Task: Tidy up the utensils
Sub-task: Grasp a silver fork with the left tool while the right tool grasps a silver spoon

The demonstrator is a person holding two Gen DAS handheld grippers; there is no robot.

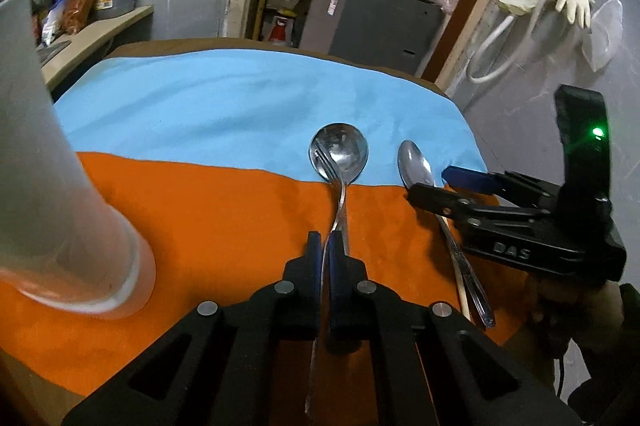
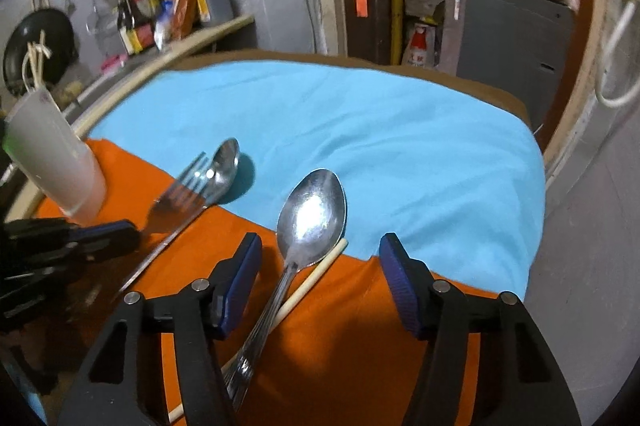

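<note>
Nearest the left wrist camera, the left gripper [image 1: 325, 246] has its blue pads clamped together on the thin handle of a fork [image 1: 335, 186]. That fork's long axis runs straight away from the camera, tines resting over the bowl of a round spoon [image 1: 340, 152] at the seam where the orange cloth [image 1: 200, 226] meets the blue cloth [image 1: 240, 98]. A white cup [image 1: 60, 186] stands close on the left, crowding that side; the blue cloth beyond lies bare to the table's far edge.

From the right wrist view, the right gripper [image 2: 320, 266] tilts steeply down, its jaws apart and straddling an oval spoon [image 2: 308, 222] without touching it. This spoon's handle points back toward the camera, bowl away, up on the blue cloth. A pale chopstick [image 2: 316, 278] lies just beside it, crossing under the handle. To the right, open cloth reaches the table's edge.
</note>
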